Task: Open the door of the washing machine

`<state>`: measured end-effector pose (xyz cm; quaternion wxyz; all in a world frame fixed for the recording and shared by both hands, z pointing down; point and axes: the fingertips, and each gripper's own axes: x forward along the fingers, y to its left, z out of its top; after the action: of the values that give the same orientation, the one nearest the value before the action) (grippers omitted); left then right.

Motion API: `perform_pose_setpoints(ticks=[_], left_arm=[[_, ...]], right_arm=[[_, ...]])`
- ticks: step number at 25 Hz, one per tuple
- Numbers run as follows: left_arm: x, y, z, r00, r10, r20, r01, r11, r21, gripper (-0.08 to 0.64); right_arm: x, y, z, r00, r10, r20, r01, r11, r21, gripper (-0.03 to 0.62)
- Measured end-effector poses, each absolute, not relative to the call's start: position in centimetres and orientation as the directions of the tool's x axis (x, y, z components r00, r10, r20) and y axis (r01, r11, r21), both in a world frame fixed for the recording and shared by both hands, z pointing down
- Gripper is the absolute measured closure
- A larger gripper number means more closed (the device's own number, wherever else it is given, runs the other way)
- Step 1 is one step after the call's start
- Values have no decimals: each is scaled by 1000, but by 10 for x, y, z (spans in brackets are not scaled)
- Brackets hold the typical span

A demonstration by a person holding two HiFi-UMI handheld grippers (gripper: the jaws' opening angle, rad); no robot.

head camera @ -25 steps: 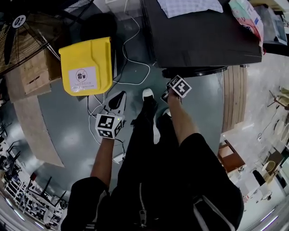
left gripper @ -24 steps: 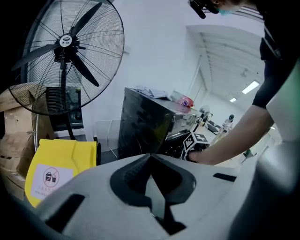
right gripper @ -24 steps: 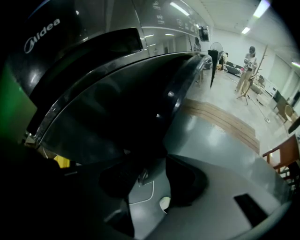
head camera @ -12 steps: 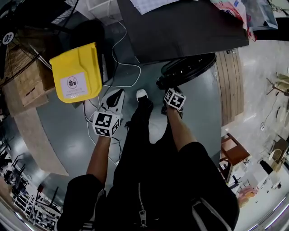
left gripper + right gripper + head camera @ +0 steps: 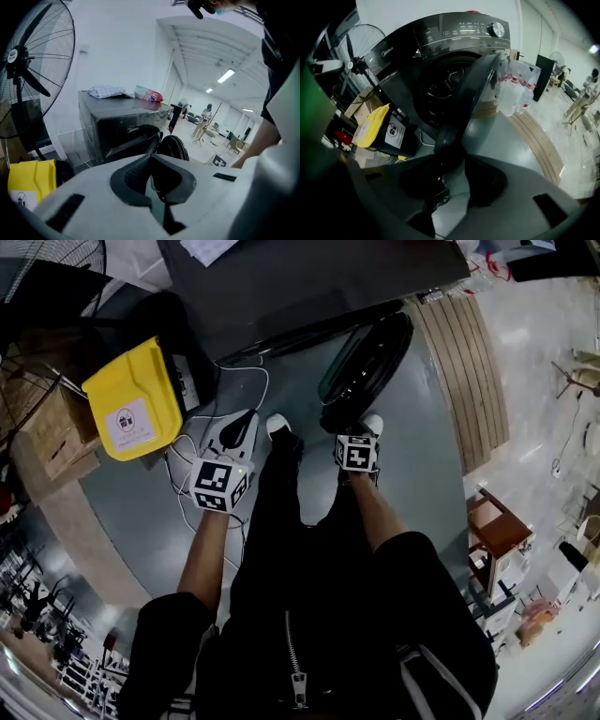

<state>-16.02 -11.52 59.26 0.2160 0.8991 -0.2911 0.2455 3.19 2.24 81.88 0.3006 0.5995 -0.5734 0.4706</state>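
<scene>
The dark washing machine (image 5: 440, 42) fills the top of the head view (image 5: 309, 287). Its round door (image 5: 471, 89) stands swung out from the drum, seen edge-on from above (image 5: 367, 360). My right gripper (image 5: 451, 161) points steeply down at the door's lower rim. Its jaws have just been closing, and the rim sits between the pads. In the head view only its marker cube (image 5: 356, 454) shows. My left gripper (image 5: 246, 423) hangs to the left over the floor, shut and holding nothing (image 5: 151, 159). It faces the machine (image 5: 122, 126).
A yellow bin (image 5: 131, 399) stands left of the machine, with white cables (image 5: 202, 442) on the grey floor beside it. A standing fan (image 5: 33, 61) is further left. A wooden step (image 5: 459, 371) and a pack of water bottles (image 5: 515, 89) lie right of the door. My legs stand between the grippers.
The door has swung much wider out from the machine, with the right gripper travelling along at its rim. The left gripper has drifted the same way, and the yellow bin now sits further left.
</scene>
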Motion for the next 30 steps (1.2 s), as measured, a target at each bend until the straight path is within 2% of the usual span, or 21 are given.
perform_pose_setpoints(ticks=[10, 17, 24, 30], left_arm=[[-18, -61, 611, 754, -270, 599, -497, -831, 251, 557], [62, -51, 619, 763, -190, 618, -421, -871, 252, 557], [132, -56, 625, 750, -179, 637, -413, -879, 239, 557], [170, -62, 619, 726, -240, 644, -473, -854, 215, 557]], right_arm=[[122, 103, 821, -168, -390, 905, -981, -22, -191, 453], [207, 144, 824, -132, -365, 921, -991, 57, -120, 483], [300, 159, 822, -118, -351, 929, -988, 137, -74, 500], [381, 156, 822, -105, -339, 935, -981, 188, -42, 512]])
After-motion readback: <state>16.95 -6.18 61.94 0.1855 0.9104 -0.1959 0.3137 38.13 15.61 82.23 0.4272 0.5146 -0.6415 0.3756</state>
